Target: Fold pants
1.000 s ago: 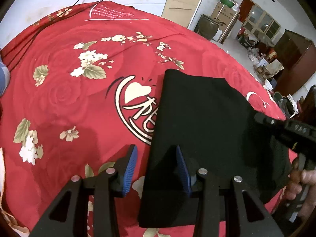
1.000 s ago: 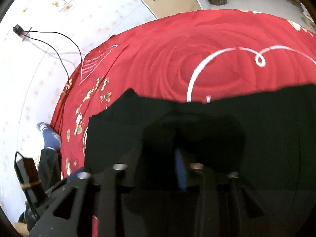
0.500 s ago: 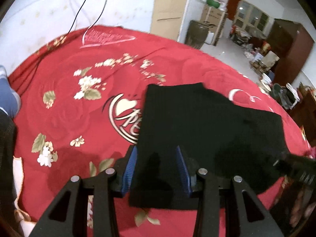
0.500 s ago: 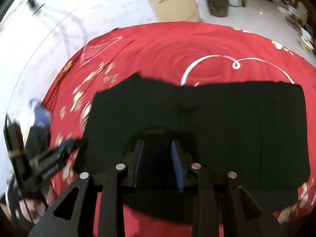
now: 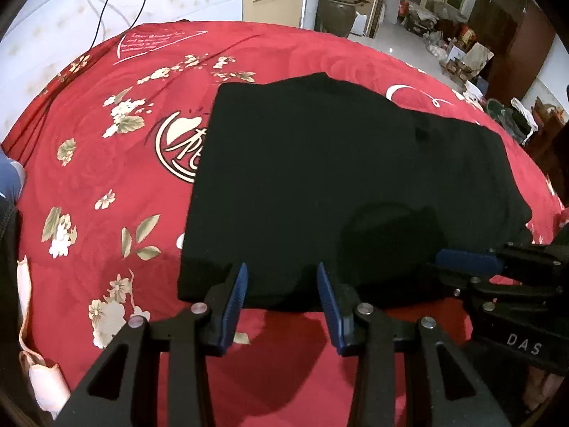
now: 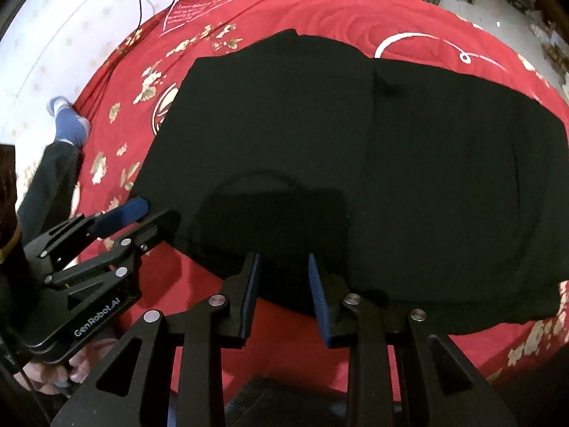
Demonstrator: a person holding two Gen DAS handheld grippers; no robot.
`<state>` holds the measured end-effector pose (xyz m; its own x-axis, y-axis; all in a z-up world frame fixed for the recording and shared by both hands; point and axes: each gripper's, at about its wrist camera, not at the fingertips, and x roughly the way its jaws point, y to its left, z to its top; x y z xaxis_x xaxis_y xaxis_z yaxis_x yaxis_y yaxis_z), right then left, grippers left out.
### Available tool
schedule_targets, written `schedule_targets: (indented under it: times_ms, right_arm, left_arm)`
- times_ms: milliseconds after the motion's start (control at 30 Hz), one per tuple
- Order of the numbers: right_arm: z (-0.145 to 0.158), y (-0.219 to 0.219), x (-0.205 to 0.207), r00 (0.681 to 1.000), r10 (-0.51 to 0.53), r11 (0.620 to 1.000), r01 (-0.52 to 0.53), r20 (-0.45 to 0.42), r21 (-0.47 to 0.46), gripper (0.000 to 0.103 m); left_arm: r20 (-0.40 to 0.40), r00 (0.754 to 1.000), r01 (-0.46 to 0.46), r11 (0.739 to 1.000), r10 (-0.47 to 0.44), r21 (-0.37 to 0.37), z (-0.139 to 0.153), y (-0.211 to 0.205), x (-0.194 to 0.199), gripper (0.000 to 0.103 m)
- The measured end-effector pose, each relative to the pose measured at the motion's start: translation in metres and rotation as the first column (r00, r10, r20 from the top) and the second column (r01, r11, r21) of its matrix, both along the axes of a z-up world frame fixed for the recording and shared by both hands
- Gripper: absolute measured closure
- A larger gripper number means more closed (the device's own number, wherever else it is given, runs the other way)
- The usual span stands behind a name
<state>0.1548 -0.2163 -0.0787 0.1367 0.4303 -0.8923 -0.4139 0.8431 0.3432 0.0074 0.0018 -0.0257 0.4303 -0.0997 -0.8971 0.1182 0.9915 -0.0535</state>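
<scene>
Pants point(image 5: 320, 178) lie flat just beyond both spread, empty grippers point(image 5: 281, 284) point(image 6: 282, 277).

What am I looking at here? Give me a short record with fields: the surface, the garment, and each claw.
surface: red bedspread with flower print and a white round emblem
garment: black pants folded into a flat block, lying on the bedspread
left claw: open, nothing between its blue pads, at the near edge of the pants
right claw: open, jaws just opened, holding nothing, at the near edge of the pants
background: cluttered room with a wooden cabinet
</scene>
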Motion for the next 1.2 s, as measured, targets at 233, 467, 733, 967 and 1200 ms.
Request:
schedule_targets:
  times_ms: [233,467,733,967,1200]
  right_arm:
    - [0.001,-0.003,0.001,1.000,-0.020,1.000,0.020,-0.008,0.024,0.076]
    - [0.002,0.004,-0.002,1.000,0.007,1.000,-0.007,0.022,-0.011,0.074]
    - [0.000,-0.011,0.001,0.997,-0.070,0.996,0.072,-0.031,0.052,0.074]
    - [0.008,-0.045,0.000,0.969,-0.234,0.964,0.241,-0.076,0.111,0.046]
    - [0.027,-0.094,0.021,0.885,-0.457,0.861,0.465,-0.088,0.205,0.045]
  left_arm:
    - [0.005,1.000,0.009,1.000,-0.009,0.027,-0.001,-0.003,0.000,0.060]
    - [0.012,1.000,0.012,0.999,-0.012,0.037,-0.002,-0.003,-0.001,0.060]
    - [0.016,1.000,0.008,1.000,-0.009,0.029,-0.002,-0.002,-0.001,0.060]
    - [0.016,1.000,0.009,0.999,-0.010,0.040,-0.001,-0.004,-0.001,0.059]
    - [0.070,0.997,0.027,0.999,-0.025,-0.026,0.016,-0.012,0.001,0.059]
